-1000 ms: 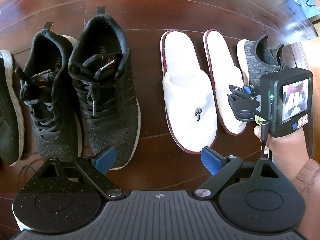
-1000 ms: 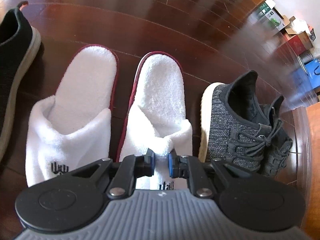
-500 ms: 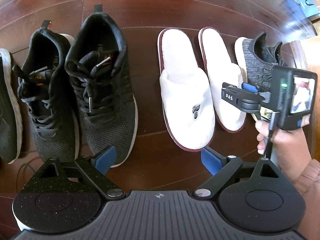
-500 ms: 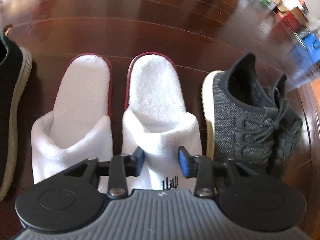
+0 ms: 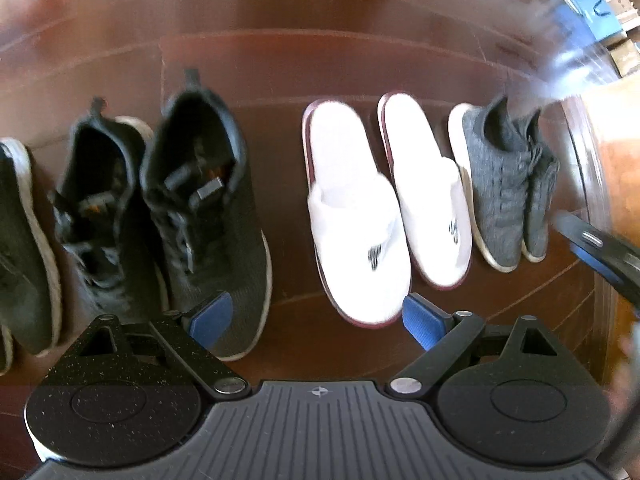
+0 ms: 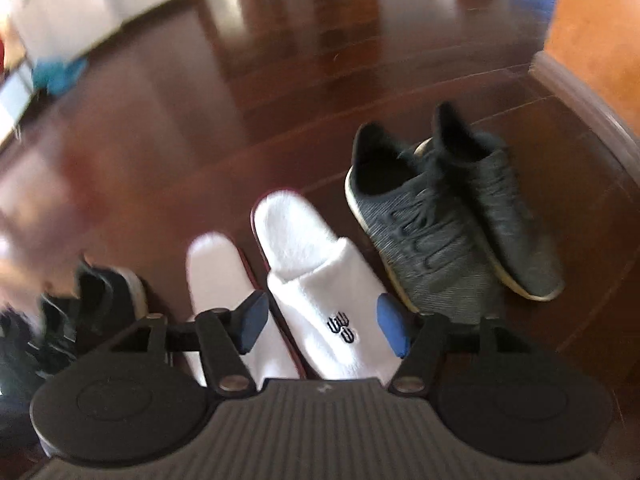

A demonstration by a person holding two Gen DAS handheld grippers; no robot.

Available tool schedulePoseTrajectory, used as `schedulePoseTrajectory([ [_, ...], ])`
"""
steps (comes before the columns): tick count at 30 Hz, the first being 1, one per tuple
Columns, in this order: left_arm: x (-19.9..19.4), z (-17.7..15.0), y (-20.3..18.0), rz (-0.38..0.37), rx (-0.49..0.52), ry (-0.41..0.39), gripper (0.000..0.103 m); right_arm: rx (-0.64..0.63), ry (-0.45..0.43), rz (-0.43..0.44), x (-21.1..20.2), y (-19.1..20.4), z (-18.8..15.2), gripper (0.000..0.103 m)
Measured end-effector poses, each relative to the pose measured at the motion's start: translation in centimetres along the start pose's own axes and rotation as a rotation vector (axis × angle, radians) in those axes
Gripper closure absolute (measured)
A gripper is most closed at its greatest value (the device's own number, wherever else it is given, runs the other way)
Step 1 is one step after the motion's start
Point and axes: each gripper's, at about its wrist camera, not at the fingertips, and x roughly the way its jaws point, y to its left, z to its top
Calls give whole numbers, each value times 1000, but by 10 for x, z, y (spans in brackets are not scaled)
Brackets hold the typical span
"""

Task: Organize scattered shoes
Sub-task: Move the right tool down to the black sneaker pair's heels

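Shoes stand in a row on the dark wood floor. In the left wrist view, a pair of black lace-up sneakers (image 5: 200, 216) is at the left, two white slippers with maroon soles (image 5: 356, 216) are in the middle, and a pair of grey knit sneakers (image 5: 500, 184) is at the right. My left gripper (image 5: 316, 320) is open and empty above the floor in front of the row. My right gripper (image 6: 320, 320) is open and empty, raised over the toe of the right slipper (image 6: 320, 292). The grey sneakers (image 6: 432, 232) lie to its right.
Another black shoe with a white sole (image 5: 24, 248) sits at the far left. A wooden baseboard and orange wall (image 6: 592, 60) run along the right side. Boxes and blue items (image 5: 592, 20) stand far back. The right gripper's body (image 5: 604, 256) shows at the right edge.
My right gripper let go of the right slipper, opened wide and pulled back and up. The left gripper drew back from the row. Both views are blurred by motion.
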Motion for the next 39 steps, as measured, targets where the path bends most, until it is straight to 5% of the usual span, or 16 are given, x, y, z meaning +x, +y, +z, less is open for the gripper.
schedulePoseTrajectory([
  [11, -92, 2, 28, 11, -103, 26, 2, 171, -148, -142, -172, 26, 70, 31],
  [17, -83, 10, 16, 36, -125, -6, 2, 156, -218, -184, -194, 28, 97, 19],
  [23, -41, 8, -27, 116, -144, -68, 2, -100, -137, -198, -129, 3, 100, 19],
  [29, 2, -19, -84, 189, -199, -104, 2, -327, 27, -33, -26, -54, 102, 20],
  [35, 35, -49, -113, 212, -214, -163, 2, -405, 116, 41, 49, -86, 124, 21],
  [39, 62, -53, -118, 231, -164, -129, 2, -410, 137, 38, 96, -91, 129, 22],
])
